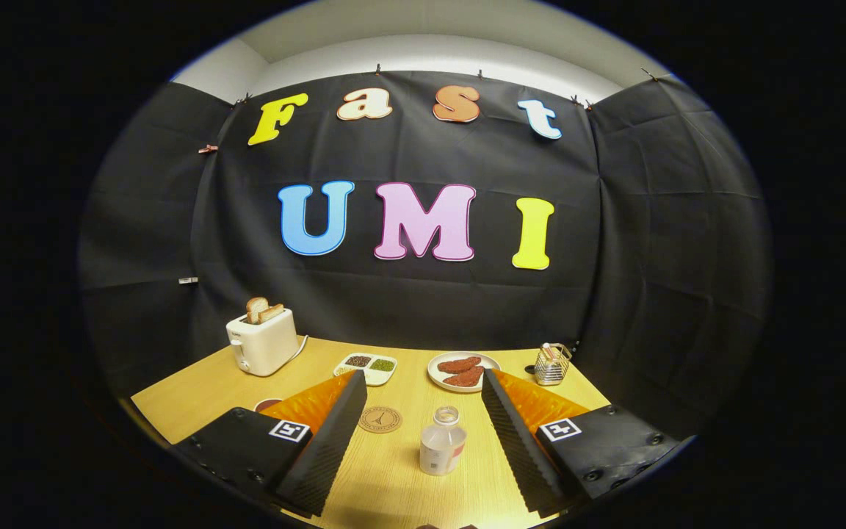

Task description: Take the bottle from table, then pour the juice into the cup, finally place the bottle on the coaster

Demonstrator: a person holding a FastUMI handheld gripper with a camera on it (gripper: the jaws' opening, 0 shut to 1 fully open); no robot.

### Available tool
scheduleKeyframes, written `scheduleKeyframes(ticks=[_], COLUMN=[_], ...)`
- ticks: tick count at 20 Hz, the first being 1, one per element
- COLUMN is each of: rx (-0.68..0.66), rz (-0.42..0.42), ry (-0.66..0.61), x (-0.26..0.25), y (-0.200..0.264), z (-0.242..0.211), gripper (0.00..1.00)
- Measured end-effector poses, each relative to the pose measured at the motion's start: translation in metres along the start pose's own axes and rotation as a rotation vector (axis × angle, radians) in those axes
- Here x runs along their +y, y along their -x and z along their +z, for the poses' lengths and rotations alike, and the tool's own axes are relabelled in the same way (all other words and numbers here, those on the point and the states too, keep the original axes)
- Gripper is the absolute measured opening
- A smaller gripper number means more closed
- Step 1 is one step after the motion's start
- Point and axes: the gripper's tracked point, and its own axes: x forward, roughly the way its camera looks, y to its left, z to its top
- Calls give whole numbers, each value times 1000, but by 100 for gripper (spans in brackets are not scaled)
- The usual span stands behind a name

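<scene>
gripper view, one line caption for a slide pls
Open hand-held gripper frames an uncapped bottle standing between its fingers, coaster just beyond the left finger, on the table.

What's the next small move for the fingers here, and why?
Probably ease forward a little, then close: the bottle stands upright on the table between the open fingers, touching neither, slightly nearer the right one.

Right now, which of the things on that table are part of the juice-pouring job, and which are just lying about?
Part of the job:
- bottle, standing between the open tongs, untouched
- coaster, just beyond the bottle
- a dark round rim behind one finger, perhaps the cup, hard to tell

Just lying about:
- toaster with bread
- divided dish
- plate of food
- wire holder
</scene>
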Motion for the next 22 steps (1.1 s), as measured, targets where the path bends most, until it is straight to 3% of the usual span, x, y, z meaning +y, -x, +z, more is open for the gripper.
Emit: scheduleKeyframes(ticks=[9, 22], rx=[11, 46], rz=[0, 37], ry=[-2, -19], x=[-10, -24], y=[-13, -60], z=[-21, -87], gripper=[97, 97])
